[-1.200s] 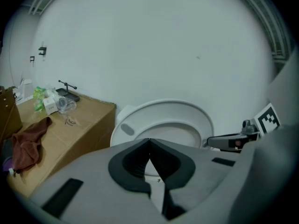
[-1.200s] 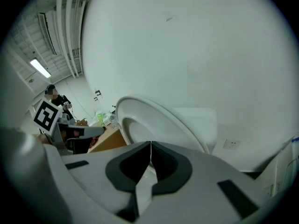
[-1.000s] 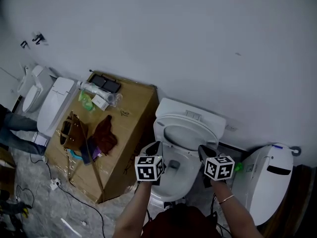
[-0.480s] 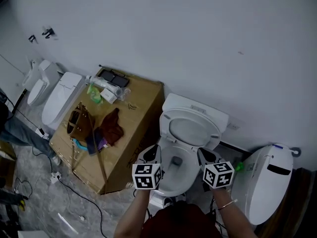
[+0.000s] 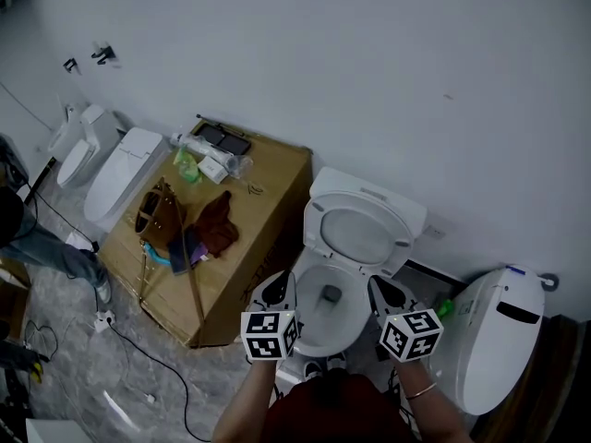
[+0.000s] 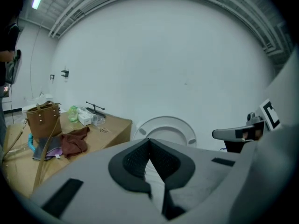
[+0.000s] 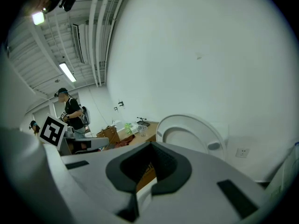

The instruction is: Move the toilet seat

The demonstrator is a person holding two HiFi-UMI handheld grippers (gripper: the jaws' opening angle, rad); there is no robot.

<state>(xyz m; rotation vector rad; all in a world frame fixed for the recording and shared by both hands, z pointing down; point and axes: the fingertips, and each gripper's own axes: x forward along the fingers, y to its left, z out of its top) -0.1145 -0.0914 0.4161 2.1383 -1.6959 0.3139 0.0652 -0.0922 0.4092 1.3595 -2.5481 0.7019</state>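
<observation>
A white toilet stands in the middle of the head view, its seat (image 5: 358, 229) raised against the tank and the bowl (image 5: 323, 310) open below it. My left gripper (image 5: 280, 284) is over the bowl's left rim, shut with nothing held. At the bowl's right rim my right gripper (image 5: 380, 289) is shut and empty too. Neither touches the seat. In the left gripper view the closed jaws (image 6: 149, 140) point at the upright seat (image 6: 166, 127). The right gripper view has its closed jaws (image 7: 150, 146) below the seat (image 7: 189, 132).
A cardboard box (image 5: 272, 201) left of the toilet carries a brown bag (image 5: 157, 215), a dark red cloth (image 5: 217, 227) and bottles. More toilets stand at far left (image 5: 125, 169) and at right (image 5: 494, 335). A cable (image 5: 138, 358) runs on the floor. A person (image 7: 70, 111) stands beyond.
Both grippers have drawn back from the seat toward the person and risen. More of the open bowl shows between them. The seat stays up against the tank.
</observation>
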